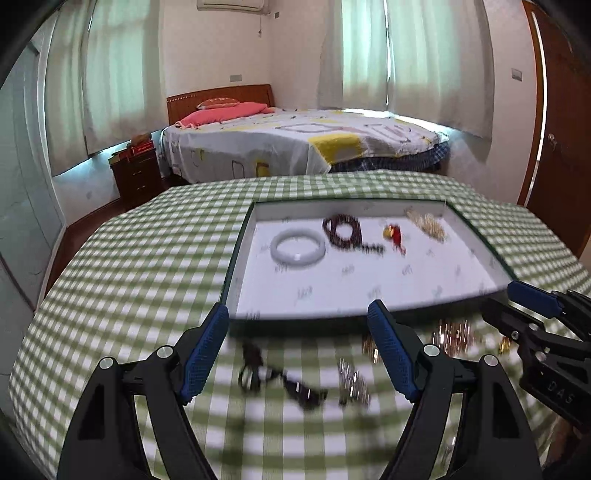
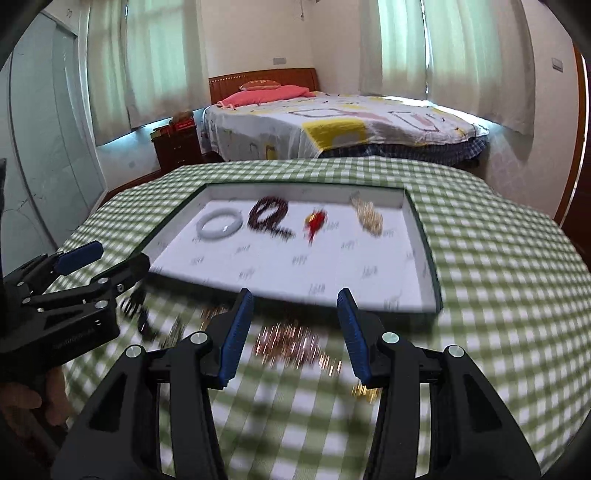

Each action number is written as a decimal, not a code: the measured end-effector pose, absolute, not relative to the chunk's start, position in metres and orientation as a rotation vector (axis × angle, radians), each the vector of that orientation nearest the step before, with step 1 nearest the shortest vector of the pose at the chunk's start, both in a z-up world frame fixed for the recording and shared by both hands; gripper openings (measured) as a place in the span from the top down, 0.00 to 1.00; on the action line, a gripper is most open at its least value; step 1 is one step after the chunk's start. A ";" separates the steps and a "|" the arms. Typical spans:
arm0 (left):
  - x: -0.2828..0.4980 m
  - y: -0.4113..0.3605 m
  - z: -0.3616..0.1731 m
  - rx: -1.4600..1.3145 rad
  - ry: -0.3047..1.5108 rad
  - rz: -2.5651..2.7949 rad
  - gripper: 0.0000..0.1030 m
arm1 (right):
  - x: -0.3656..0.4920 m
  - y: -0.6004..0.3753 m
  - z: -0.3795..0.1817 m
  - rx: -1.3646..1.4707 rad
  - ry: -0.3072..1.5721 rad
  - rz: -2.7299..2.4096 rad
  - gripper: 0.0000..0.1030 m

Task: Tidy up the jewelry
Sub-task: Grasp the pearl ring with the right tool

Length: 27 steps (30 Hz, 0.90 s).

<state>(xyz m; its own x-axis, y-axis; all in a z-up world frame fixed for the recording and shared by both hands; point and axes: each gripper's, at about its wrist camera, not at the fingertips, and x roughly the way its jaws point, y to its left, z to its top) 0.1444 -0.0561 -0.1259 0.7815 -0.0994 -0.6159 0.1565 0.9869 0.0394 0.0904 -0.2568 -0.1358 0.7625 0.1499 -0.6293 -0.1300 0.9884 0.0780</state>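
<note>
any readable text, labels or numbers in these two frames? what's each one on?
"DAS": embossed on the black body of the right gripper, seen in the left wrist view; it may be part of a longer mark.
Embossed lettering on the left gripper body in the right wrist view: too blurred to read.
Small grey marks repeated across the white tray liner: blurred, unreadable.
Red box on the nightstand: too small to read.

You're working in a home bedroom: made bed [image 1: 295, 144] with wooden headboard [image 1: 221, 98], pink pillow [image 1: 221, 112], nightstand [image 1: 135, 173], curtained windows [image 1: 402, 55], wall air conditioner [image 1: 231, 4].
</note>
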 end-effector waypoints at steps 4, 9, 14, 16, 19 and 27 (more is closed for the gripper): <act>0.127 -0.051 -0.133 0.082 0.672 -0.126 0.27 | 0.067 -0.248 -0.146 0.029 0.705 0.178 0.56; 0.105 -0.043 -0.141 0.075 0.683 -0.112 0.27 | 0.048 -0.234 -0.158 0.012 0.724 0.214 0.56; 0.094 -0.034 -0.147 0.071 0.696 -0.094 0.27 | 0.042 -0.221 -0.170 0.005 0.755 0.253 0.65; 0.091 -0.031 -0.149 0.069 0.701 -0.086 0.27 | 0.040 -0.216 -0.175 0.003 0.771 0.264 0.65; 0.089 -0.027 -0.151 0.058 0.706 -0.079 0.27 | 0.041 -0.212 -0.182 -0.001 0.803 0.281 0.66; 0.091 -0.023 -0.156 0.040 0.730 -0.073 0.27 | 0.040 -0.209 -0.183 -0.041 0.804 0.270 0.80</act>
